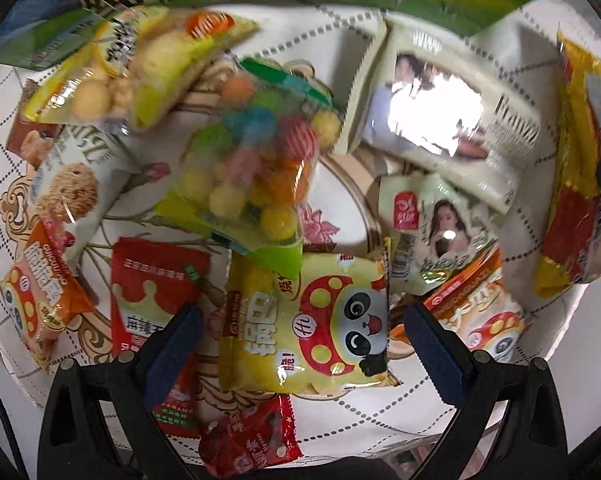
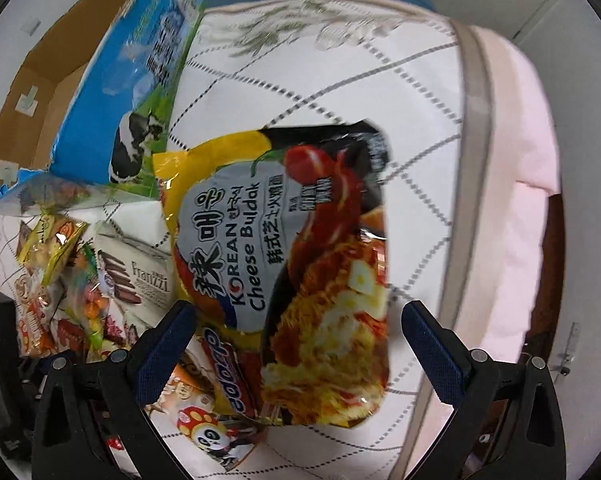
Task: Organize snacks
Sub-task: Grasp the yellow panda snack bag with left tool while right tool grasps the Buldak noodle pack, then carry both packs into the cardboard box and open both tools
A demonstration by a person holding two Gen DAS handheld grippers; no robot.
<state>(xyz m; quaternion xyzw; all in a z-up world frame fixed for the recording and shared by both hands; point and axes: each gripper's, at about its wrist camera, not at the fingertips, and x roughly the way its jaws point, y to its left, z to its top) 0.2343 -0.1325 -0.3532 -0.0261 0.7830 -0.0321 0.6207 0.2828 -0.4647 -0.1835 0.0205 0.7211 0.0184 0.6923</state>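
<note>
Both grippers, left gripper [image 1: 300,344] over the panda packet [image 1: 304,328] and right gripper [image 2: 300,344] over the noodle packet [image 2: 288,280], are hovering with jaws open, seemingly choosing what to close on next.

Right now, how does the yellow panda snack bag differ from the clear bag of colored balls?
The yellow panda bag is opaque with a printed panda face; the bag of colored balls is see-through, so its contents show. The panda bag lies lower, with the ball bag's green edge overlapping its top. The panda bag sits between the open left gripper's fingers. Both lie on the quilted cloth.
</note>
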